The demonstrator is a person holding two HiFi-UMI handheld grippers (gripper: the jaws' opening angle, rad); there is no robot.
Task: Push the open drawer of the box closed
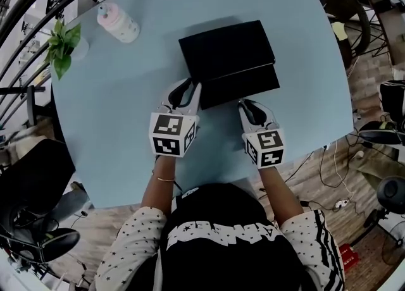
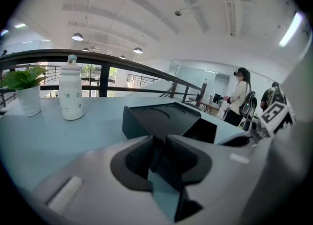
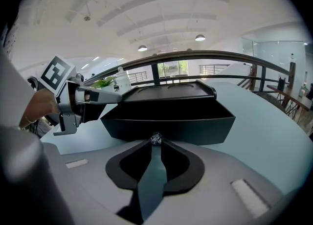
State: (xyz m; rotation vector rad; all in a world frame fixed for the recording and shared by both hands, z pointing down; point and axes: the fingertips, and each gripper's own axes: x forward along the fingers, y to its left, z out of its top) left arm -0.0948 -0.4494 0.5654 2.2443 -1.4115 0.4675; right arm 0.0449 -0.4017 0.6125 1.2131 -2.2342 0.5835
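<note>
A black box (image 1: pixel 224 46) lies on the light blue table (image 1: pixel 114 106), its drawer (image 1: pixel 243 84) pulled out toward me. My left gripper (image 1: pixel 194 86) is shut, with its tips at the box's front left corner beside the drawer. In the left gripper view the box (image 2: pixel 156 116) sits just beyond the left gripper (image 2: pixel 157 146). My right gripper (image 1: pixel 243 102) is at the middle of the drawer front. In the right gripper view, the right gripper (image 3: pixel 156 142) is shut on a small shiny knob (image 3: pixel 156 138) on the drawer (image 3: pixel 166 123).
A pale bottle (image 1: pixel 118 23) and a small potted plant (image 1: pixel 63 46) stand at the table's far left. A black chair (image 1: pixel 38 182) stands off the table's left edge. A railing runs behind the table. A person (image 2: pixel 239 97) stands far off.
</note>
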